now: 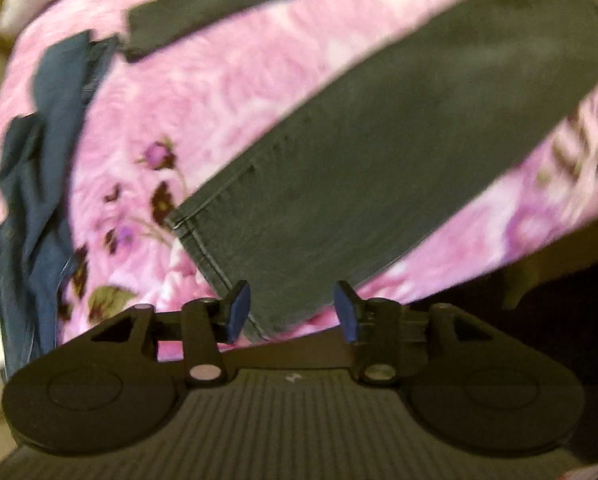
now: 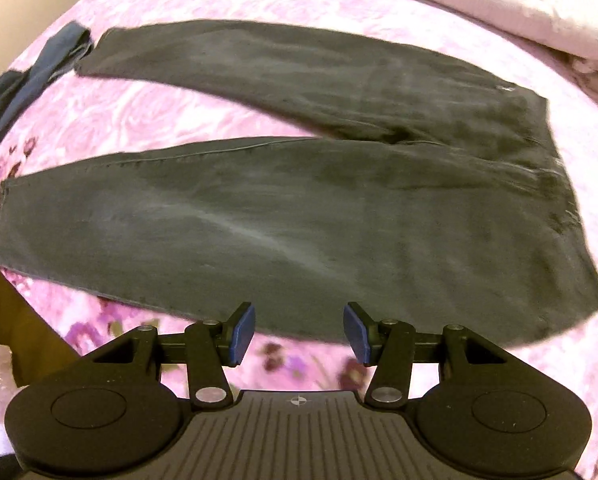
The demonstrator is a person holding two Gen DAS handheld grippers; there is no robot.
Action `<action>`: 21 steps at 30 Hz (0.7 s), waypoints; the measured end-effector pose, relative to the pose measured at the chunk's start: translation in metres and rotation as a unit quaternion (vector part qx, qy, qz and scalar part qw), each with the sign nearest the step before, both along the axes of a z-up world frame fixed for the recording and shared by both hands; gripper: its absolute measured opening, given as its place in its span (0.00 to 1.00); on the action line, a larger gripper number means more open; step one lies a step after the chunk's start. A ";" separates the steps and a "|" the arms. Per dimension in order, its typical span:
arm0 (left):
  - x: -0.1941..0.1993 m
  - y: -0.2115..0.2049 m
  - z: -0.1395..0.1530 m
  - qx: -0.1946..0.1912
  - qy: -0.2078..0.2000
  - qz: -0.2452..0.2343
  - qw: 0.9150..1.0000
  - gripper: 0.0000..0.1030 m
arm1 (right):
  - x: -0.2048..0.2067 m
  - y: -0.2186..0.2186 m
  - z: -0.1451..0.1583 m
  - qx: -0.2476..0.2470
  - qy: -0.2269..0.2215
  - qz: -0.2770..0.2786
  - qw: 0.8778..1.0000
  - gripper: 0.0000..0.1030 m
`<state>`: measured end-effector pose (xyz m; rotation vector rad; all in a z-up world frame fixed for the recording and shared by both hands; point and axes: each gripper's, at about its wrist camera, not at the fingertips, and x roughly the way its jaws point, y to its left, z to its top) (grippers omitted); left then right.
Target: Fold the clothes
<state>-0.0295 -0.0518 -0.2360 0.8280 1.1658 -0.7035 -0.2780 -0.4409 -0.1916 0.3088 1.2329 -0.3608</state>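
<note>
Right-wrist view looks down on a pair of dark grey trousers (image 2: 299, 208) spread flat across a pink floral blanket (image 2: 139, 120), legs parted in a narrow V and the waist toward the right edge of the picture. The right gripper (image 2: 299, 330) hangs above the near leg's edge, its blue pads apart and nothing between them. In the left-wrist view the left gripper (image 1: 291, 312) hovers over the hem end of one leg, jaws likewise parted and empty; motion blur makes it hard to say whether the cloth just under the pads is touched, though it appears clear of them. A crumpled blue garment (image 1: 39, 184) lies beside the far hem, well apart from the near one.

The step in hand looks to be the first fold, one leg onto the other. Done well, that means pinching the near leg's outer seam at hem and hip together, lifting evenly so the cloth stays taut, and laying it so hems and seams line up. Keeping clear of the blue garment should avoid dragging it along.
</note>
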 end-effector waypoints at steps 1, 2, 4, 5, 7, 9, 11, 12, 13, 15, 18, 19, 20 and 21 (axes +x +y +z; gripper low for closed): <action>-0.007 -0.003 0.013 -0.009 -0.005 0.020 1.000 0.48 | -0.006 -0.004 0.009 -0.002 -0.001 -0.006 1.000 0.63; -0.013 -0.007 0.025 -0.019 -0.007 0.038 0.999 0.49 | -0.011 -0.008 0.018 -0.006 -0.004 -0.011 1.000 0.71; -0.026 -0.013 0.048 -0.043 -0.012 0.071 0.996 0.59 | -0.022 -0.013 0.038 -0.015 -0.006 -0.021 1.000 0.73; -0.032 -0.018 0.060 -0.054 -0.015 0.086 0.995 0.61 | -0.027 -0.016 0.048 -0.019 -0.007 -0.026 0.999 0.73; -0.042 -0.026 0.078 -0.071 -0.018 0.111 0.991 0.66 | -0.034 -0.017 0.066 -0.029 -0.007 -0.032 0.999 0.74; -0.049 -0.035 0.090 -0.085 -0.013 0.130 0.988 0.73 | -0.041 -0.018 0.083 -0.040 -0.006 -0.038 0.998 0.82; -0.055 -0.045 0.098 -0.098 -0.002 0.139 0.985 0.80 | -0.046 -0.018 0.097 -0.044 -0.011 -0.047 0.998 0.85; -0.058 -0.050 0.102 -0.104 0.003 0.141 0.985 0.82 | -0.048 -0.017 0.103 -0.045 -0.014 -0.054 0.997 0.85; -0.061 -0.054 0.104 -0.108 0.007 0.140 0.984 0.82 | -0.050 -0.017 0.108 -0.045 -0.015 -0.063 0.997 0.85; -0.065 -0.064 0.107 -0.115 0.013 0.129 0.985 0.83 | -0.053 -0.016 0.117 -0.045 -0.018 -0.079 0.996 0.85; -0.069 -0.072 0.110 -0.125 0.018 0.108 0.986 0.83 | -0.057 -0.011 0.129 -0.045 -0.023 -0.097 0.994 0.85; -0.069 -0.074 0.111 -0.127 0.015 0.103 0.986 0.83 | -0.058 -0.009 0.133 -0.046 -0.025 -0.099 0.994 0.85; -0.070 -0.074 0.112 -0.128 0.012 0.099 0.987 0.83 | -0.059 -0.006 0.136 -0.046 -0.028 -0.102 0.993 0.85; -0.070 -0.074 0.113 -0.130 0.010 0.095 0.987 0.83 | -0.060 -0.004 0.138 -0.047 -0.029 -0.104 0.993 0.85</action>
